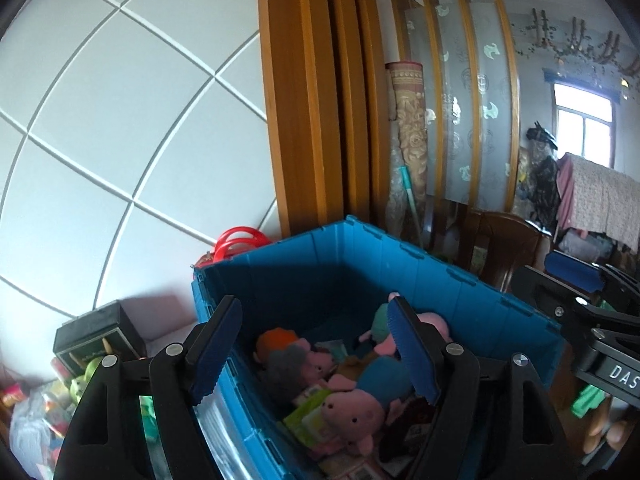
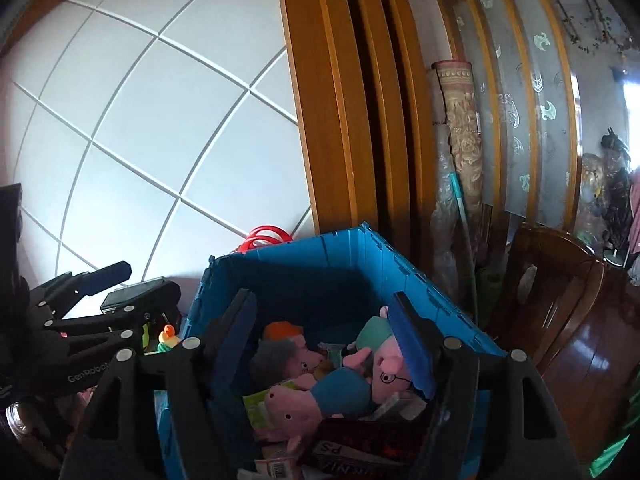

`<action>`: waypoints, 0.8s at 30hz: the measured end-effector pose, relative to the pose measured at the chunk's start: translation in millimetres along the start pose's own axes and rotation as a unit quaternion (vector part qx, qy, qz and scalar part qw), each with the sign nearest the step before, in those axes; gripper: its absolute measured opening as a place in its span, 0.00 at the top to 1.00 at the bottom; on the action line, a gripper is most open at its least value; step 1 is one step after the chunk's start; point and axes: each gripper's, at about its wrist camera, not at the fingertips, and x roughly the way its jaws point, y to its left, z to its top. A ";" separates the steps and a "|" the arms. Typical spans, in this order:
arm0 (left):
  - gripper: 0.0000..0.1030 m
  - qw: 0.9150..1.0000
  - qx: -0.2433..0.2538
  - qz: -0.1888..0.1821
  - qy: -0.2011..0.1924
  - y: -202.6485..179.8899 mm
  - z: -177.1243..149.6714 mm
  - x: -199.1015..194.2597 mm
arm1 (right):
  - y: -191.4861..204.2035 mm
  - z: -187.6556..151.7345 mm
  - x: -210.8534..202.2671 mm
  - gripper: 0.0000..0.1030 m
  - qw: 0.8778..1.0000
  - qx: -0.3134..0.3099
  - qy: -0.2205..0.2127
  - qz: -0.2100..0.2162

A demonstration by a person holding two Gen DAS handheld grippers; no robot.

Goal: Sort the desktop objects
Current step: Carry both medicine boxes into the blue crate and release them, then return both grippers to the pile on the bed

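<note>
A blue plastic crate (image 1: 440, 276) (image 2: 336, 252) stands against the tiled wall, filled with pink pig plush toys (image 1: 352, 416) (image 2: 292, 404), packets and a box. My left gripper (image 1: 316, 352) is open and empty, held above the crate's near left side. My right gripper (image 2: 328, 344) is open and empty, held above the crate. Each gripper shows at the edge of the other's view: the right one (image 1: 592, 300), the left one (image 2: 96, 292).
Left of the crate are a black box (image 1: 96, 332), a small yellow duck toy (image 2: 167, 337), a red coiled hose (image 1: 240, 240) and bagged clutter (image 1: 36, 420). A wooden door frame (image 1: 304, 120), rolled carpet (image 1: 410, 136) and dark wooden chair (image 2: 556, 292) stand behind and right.
</note>
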 end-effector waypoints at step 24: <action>0.27 0.993 -0.047 0.091 -0.052 74.8 -99.9 -128.6 | 76.5 -63.9 -58.9 0.30 0.999 -0.025 -0.031 0.015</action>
